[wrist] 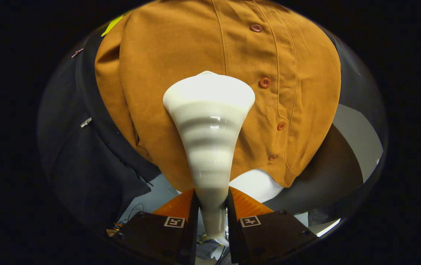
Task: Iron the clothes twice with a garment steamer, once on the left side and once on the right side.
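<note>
Steamer [209, 121] sits clamped in the gripper [212, 206]: both fingers press on its narrow handle, closed as far as the handle allows. Its wide head rests against, or just off, the shirt [181, 55]; contact cannot be told. The head lies left of the button placket [265, 82], on the shirt's middle panel, above the hem [287, 182]. A dark garment [85, 147] hangs beside the shirt's left edge.

Risks, as I judge them: the smooth, tapering handle could slide between the fingers if the head drags on the cloth. A stroke drifting right could snag the buttons. Lingering in one spot could overwet the fabric.
</note>
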